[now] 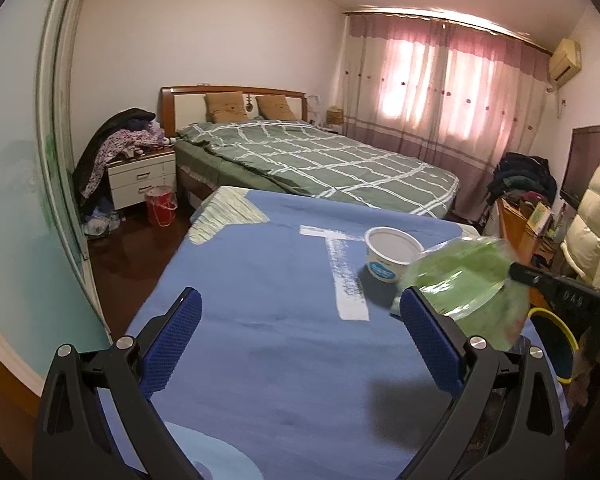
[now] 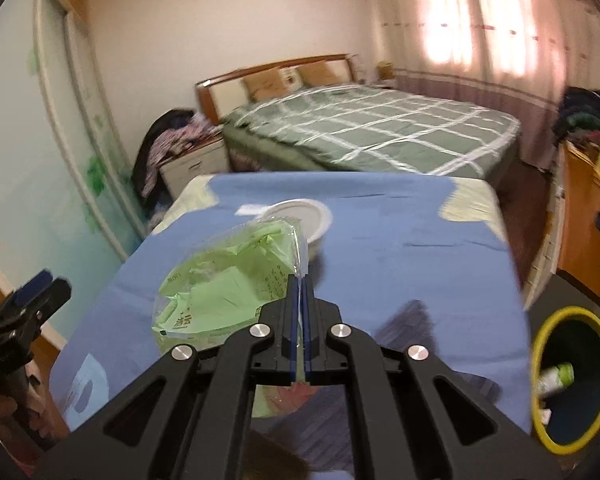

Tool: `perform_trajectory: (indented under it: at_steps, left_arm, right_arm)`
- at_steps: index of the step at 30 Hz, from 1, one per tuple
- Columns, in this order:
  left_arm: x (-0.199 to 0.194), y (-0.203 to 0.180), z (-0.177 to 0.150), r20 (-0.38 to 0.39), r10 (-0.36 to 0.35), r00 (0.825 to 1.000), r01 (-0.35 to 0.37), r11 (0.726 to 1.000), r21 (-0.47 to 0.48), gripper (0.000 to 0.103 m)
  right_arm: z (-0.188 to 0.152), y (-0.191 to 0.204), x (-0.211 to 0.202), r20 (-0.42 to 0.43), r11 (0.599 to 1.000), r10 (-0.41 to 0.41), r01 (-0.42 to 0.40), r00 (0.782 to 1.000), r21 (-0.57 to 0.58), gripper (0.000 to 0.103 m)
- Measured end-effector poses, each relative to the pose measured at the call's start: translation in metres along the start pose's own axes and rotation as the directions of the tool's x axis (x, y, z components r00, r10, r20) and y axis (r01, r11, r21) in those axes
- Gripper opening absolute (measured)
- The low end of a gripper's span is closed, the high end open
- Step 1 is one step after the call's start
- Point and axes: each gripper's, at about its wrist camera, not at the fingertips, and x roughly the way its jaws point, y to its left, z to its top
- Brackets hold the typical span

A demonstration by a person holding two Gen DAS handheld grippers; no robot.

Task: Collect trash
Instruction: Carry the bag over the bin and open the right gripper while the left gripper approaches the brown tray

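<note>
My right gripper [image 2: 299, 280] is shut on the edge of a crumpled green plastic wrapper [image 2: 220, 284], which hangs above the blue-covered table [image 2: 400, 248]. In the left wrist view the same wrapper [image 1: 464, 284] floats at the right, pinched by the right gripper [image 1: 516, 272]. A white plastic cup [image 1: 392, 254] stands on the table just behind the wrapper, also seen as the cup [image 2: 314, 220] in the right wrist view. My left gripper [image 1: 300, 312] is open over the table with nothing between its blue pads. The left gripper [image 2: 36, 292] shows at the left edge of the right wrist view.
A bin with a yellow rim [image 2: 572, 376] stands on the floor right of the table, with a green-and-white tube inside. A bed [image 1: 320, 160] lies beyond the table, a nightstand [image 1: 140, 178] and red bucket [image 1: 162, 206] to its left. A cluttered desk [image 1: 524, 224] sits at right.
</note>
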Motion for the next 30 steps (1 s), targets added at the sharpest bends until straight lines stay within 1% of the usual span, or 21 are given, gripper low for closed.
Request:
perform_trajectory:
  at_steps: [3,5,9,11,13,18,23,25,27,30]
  left_arm:
    - [0.0,-0.012,-0.002,-0.01,-0.024,1.0,0.025,1.0,0.017,0.098]
    - [0.001,-0.02,-0.005,-0.021,-0.042,0.999,0.042,0.999,0.029,0.098]
    - [0.005,-0.042,-0.012,-0.048,-0.076,0.996,0.079,0.995,0.066,0.098]
    - [0.007,-0.054,-0.016,-0.063,-0.094,0.994,0.099,0.991,0.087,0.098]
    - [0.008,-0.066,-0.019,-0.076,-0.109,0.991,0.117,0.987,0.107,0.098]
    - [0.008,-0.09,-0.027,-0.101,-0.144,0.984,0.158,0.977,0.146,0.098]
    - [0.01,-0.109,-0.035,-0.13,-0.175,0.976,0.196,0.964,0.181,0.098]
    - [0.01,-0.117,-0.039,-0.144,-0.187,0.972,0.213,0.958,0.192,0.098]
    - [0.01,-0.122,-0.042,-0.158,-0.2,0.967,0.229,0.953,0.197,0.098]
    - [0.011,-0.132,-0.05,-0.185,-0.218,0.958,0.256,0.942,0.217,0.098]
  right_arm:
    - [-0.007,-0.037,-0.016,0.017,0.994,-0.067,0.065,0.998,0.085,0.002]
    - [-0.014,-0.064,-0.027,0.028,0.982,-0.124,0.119,0.992,0.145,0.002]
    - [-0.031,-0.118,-0.049,0.034,0.936,-0.254,0.237,0.967,0.259,0.002]
    - [-0.04,-0.142,-0.061,0.03,0.902,-0.328,0.303,0.944,0.306,0.002]
    - [-0.05,-0.162,-0.071,0.025,0.864,-0.4,0.368,0.916,0.345,0.002]
    - [-0.072,-0.206,-0.088,-0.006,0.772,-0.52,0.473,0.854,0.425,0.002]
    - [-0.086,-0.238,-0.092,-0.048,0.695,-0.592,0.54,0.804,0.475,0.002]
    - [-0.09,-0.247,-0.091,-0.064,0.672,-0.607,0.555,0.792,0.49,0.002]
    - [-0.092,-0.257,-0.089,-0.084,0.647,-0.626,0.577,0.775,0.498,0.002]
    - [-0.096,-0.266,-0.085,-0.112,0.613,-0.648,0.604,0.753,0.509,0.005]
